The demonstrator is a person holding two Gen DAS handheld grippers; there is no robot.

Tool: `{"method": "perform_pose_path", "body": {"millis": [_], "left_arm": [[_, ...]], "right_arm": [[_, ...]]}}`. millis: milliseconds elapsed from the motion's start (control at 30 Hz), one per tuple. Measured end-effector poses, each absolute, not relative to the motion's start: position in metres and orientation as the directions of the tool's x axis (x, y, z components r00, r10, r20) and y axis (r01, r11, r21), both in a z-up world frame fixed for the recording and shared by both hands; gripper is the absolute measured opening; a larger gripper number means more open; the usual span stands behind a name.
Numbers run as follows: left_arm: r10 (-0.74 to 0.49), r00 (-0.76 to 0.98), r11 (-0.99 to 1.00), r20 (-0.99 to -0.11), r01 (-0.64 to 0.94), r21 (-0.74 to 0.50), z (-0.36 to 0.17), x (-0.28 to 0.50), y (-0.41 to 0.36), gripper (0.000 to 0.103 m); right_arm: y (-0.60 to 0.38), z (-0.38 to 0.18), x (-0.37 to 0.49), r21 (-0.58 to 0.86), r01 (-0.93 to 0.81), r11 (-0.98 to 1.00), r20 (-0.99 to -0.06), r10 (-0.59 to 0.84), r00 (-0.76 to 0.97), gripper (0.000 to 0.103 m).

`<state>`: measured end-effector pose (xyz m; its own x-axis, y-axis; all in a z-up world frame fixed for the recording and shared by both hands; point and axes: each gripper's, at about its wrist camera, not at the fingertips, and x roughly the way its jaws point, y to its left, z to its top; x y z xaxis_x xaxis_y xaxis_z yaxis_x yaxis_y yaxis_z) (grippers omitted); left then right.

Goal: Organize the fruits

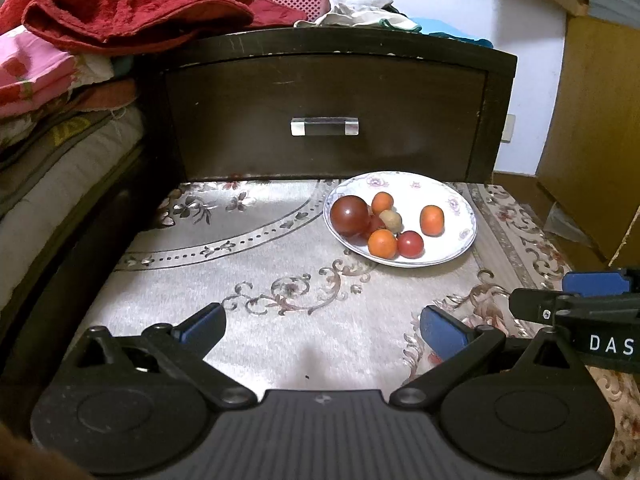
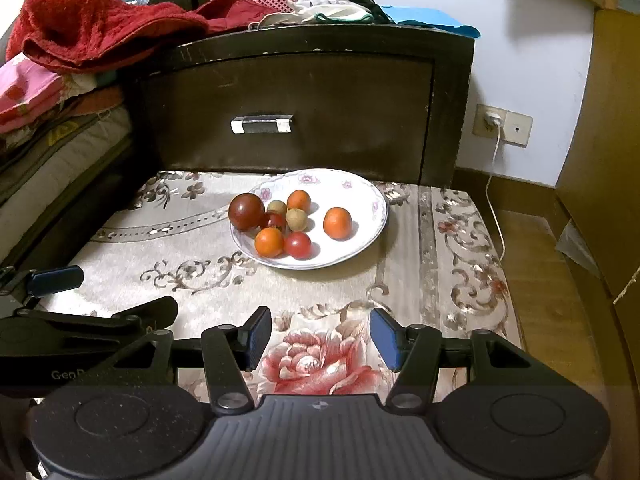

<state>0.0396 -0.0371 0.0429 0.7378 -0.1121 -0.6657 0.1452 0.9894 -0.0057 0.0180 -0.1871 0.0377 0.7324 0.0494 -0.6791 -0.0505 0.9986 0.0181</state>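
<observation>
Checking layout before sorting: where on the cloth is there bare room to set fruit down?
Free: the cloth left of the plate, and the strip between plate and both grippers. Crowded: the plate's left half, where the fruits bunch together.

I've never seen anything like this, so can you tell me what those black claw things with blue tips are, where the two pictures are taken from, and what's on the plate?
Those claws are two grabbing tools, one in each of a person's hands. Each carries a camera looking along its fingers, so you get one picture per tool. The left gripper and right gripper are both open and hold nothing. In front of them, on a flowery cloth, sits a white plate of small round fruits: a big dark red fruit, orange ones, small red ones and brownish ones. Behind stands a dark wooden drawer.
</observation>
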Motion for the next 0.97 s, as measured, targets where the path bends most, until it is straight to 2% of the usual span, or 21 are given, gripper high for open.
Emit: {"method": "perform_pose_path", "body": {"millis": [967], "left_arm": [[-0.096, 0.742, 0.991, -0.664, 0.132, 0.005, 0.046, 0.022, -0.033, 0.103]], "right_arm": [[-0.184, 0.039, 0.003, 0.019, -0.045, 0.999, -0.674, 0.046, 0.737, 0.054]]}}
